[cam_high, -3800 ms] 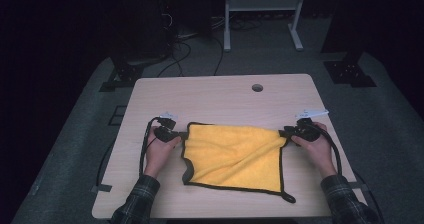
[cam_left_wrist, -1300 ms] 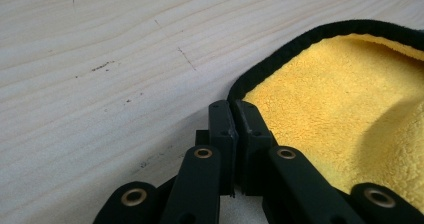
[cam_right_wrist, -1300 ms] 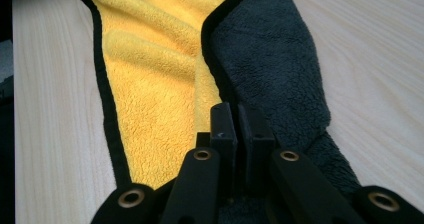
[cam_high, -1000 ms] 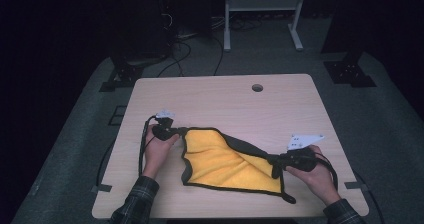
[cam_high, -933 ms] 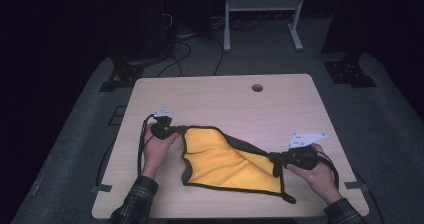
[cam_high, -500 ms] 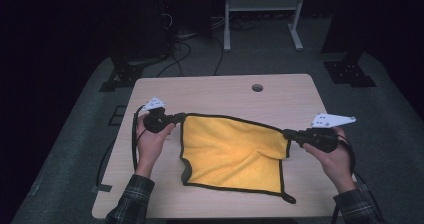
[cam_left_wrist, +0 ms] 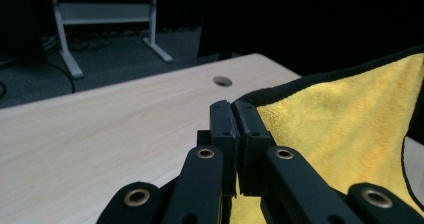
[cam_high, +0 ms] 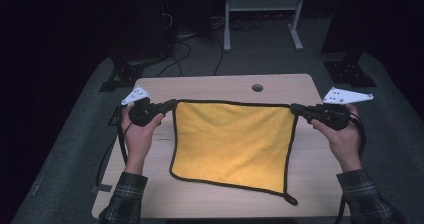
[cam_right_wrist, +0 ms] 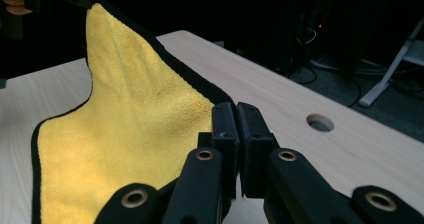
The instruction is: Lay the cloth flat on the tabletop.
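Plaid sleeves (cam_high: 122, 196); black hand-held grippers, brass rivets, grey three-cornered plates (cam_high: 347, 95).

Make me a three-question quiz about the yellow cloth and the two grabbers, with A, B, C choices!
1. Where does each gripper hold the cloth?
A. far corners
B. near corners
C. the middle

2. What colour is the cloth's edging?
A. white
B. red
C. black

3. How is the cloth's far edge?
A. crumpled
B. stretched straight
C. rolled up

Answers:
1 A, the left gripper and right gripper pinch the far corners.
2 C, a black border rings the yellow.
3 B, the edge runs straight between the shut jaws.
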